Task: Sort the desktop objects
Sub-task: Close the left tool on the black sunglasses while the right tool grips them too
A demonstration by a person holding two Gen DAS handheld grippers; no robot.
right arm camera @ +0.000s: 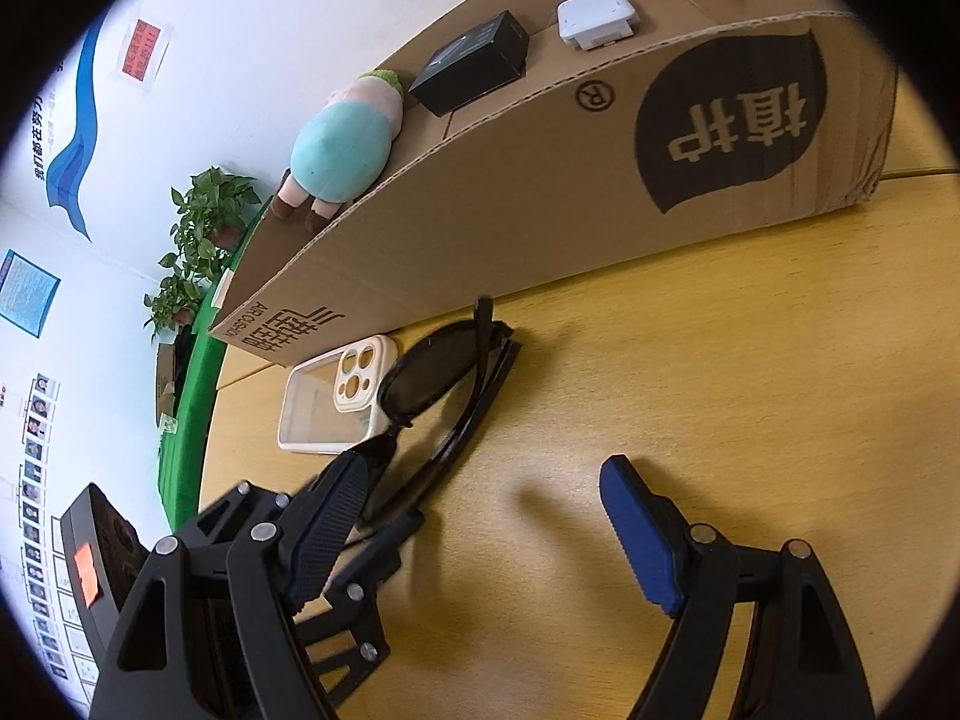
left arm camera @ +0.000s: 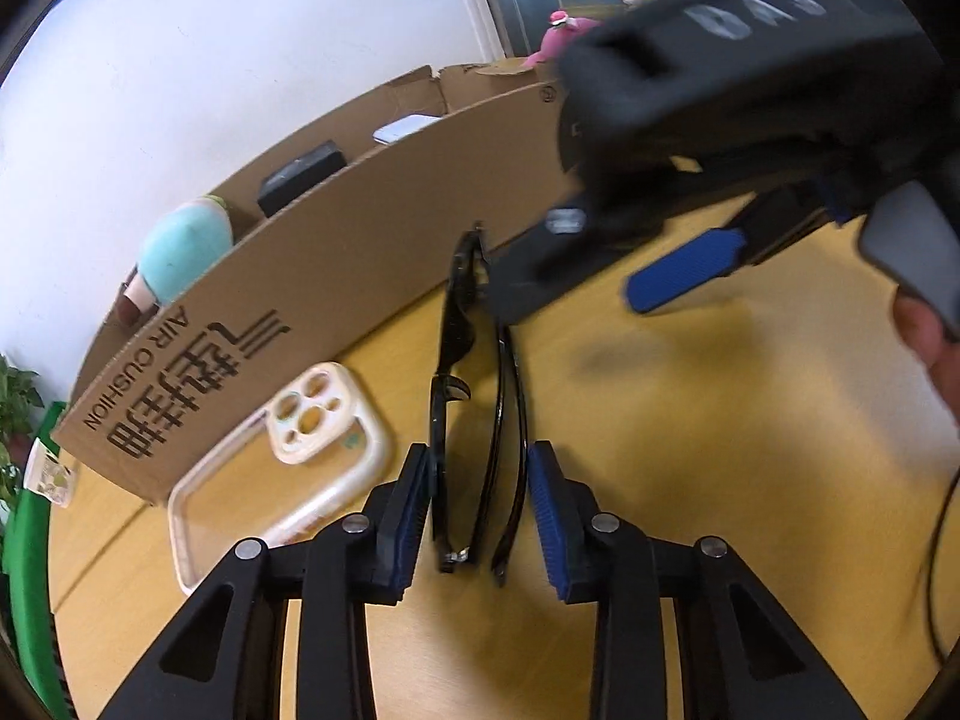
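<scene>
Folded black sunglasses lie on the wooden desk, just in front of the cardboard box. My left gripper straddles their near end, with a blue pad against each side of the folded frame. In the right wrist view the sunglasses stretch away from the lower left, where the left gripper shows. My right gripper stands wide open over bare desk beside them, its left finger next to their end. The left wrist view shows the right gripper at the sunglasses' far end.
A clear phone case with a cream camera rim lies left of the sunglasses. The box holds a plush toy, a black box and a white device. Potted plants and a green surface sit beyond the desk's left edge.
</scene>
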